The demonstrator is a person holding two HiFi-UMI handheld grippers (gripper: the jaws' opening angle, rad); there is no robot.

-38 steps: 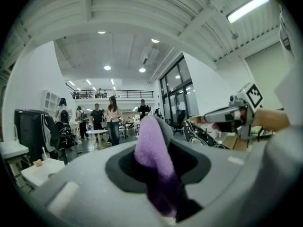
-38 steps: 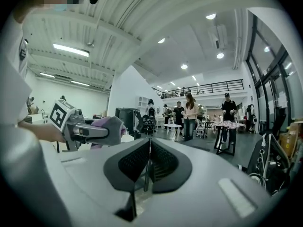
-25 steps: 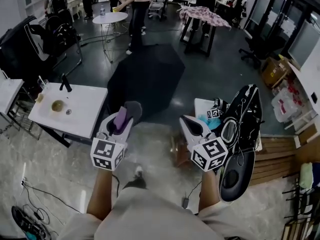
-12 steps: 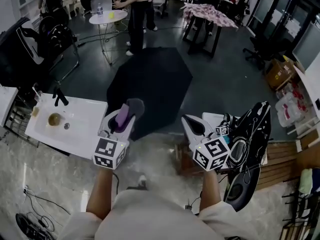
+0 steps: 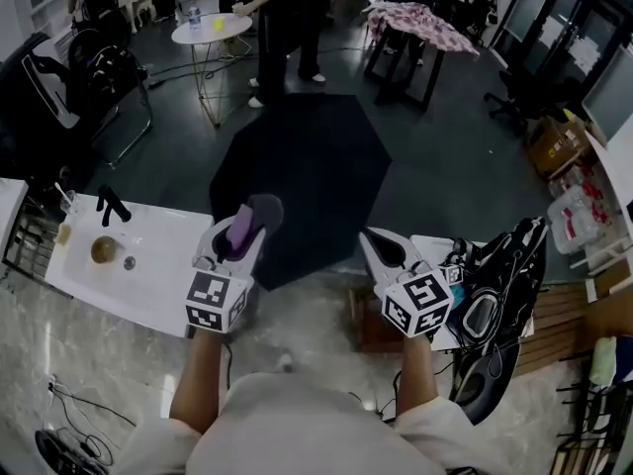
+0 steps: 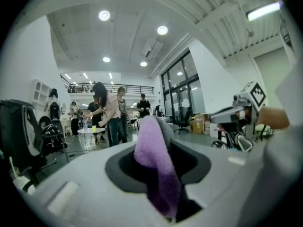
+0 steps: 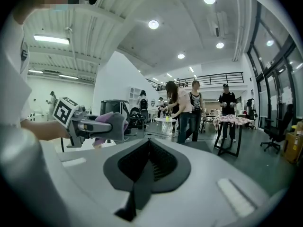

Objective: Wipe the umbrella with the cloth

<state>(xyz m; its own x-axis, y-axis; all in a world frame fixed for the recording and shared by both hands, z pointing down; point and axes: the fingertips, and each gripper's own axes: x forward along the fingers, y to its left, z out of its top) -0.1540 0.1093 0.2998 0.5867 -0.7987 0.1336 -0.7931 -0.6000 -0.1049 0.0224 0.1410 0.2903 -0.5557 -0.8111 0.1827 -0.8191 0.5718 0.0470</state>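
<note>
Umbrella [image 5: 309,171] edge behind left tool [image 5: 249,228]

Head view: high, angled steeply down over left tool [image 5: 252,221], right tool [image 5: 376,243] and the open black umbrella [image 5: 307,181] on the floor [image 5: 445,166].
Left tool view: close behind its own jaws, facing level across the room.
Right tool view: same.
Both share the standing people [image 6: 108,115], round desk [image 6: 91,130], and each other's tool.

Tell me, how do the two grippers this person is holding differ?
The left gripper is clamped on a purple cloth; the right gripper is shut on nothing. Cloth bulges past the left gripper's tip; the right gripper's tip is bare. Both point toward the open black umbrella.
</note>
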